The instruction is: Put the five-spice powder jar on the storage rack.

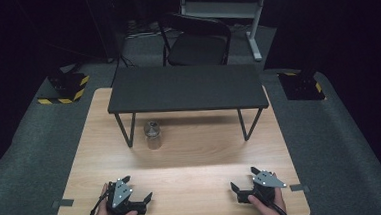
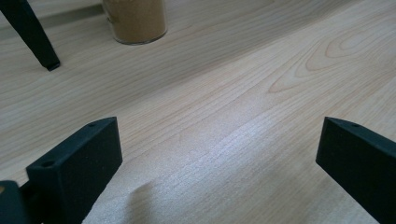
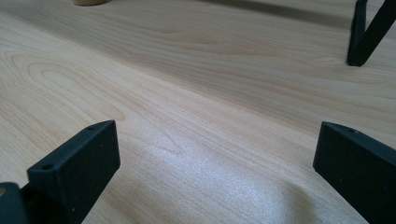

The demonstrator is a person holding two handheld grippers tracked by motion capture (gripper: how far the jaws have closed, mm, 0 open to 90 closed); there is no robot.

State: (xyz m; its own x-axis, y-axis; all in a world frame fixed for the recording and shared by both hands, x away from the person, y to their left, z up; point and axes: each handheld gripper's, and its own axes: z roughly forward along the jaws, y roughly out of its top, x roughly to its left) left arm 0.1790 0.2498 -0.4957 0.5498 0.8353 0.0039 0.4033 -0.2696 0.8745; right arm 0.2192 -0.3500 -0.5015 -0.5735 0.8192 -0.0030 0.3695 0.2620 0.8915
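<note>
A pale wooden table (image 1: 181, 158) stands on grey carpet (image 1: 25, 147) in a dark room, a black chair (image 1: 197, 39) beyond it. A black shelf (image 1: 187, 87) spans its far half; a jar (image 1: 153, 135) stands by the shelf's left legs. At the near edge, the left gripper (image 1: 136, 191) and right gripper (image 1: 243, 182) rest with jaws apart, holding nothing.

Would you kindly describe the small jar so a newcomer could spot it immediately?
Start at the light wooden table and find the low black shelf on thin legs at its far half. Just under the shelf's front edge, beside its left leg, stands a small clear jar of tan powder, the only loose item there.
</note>
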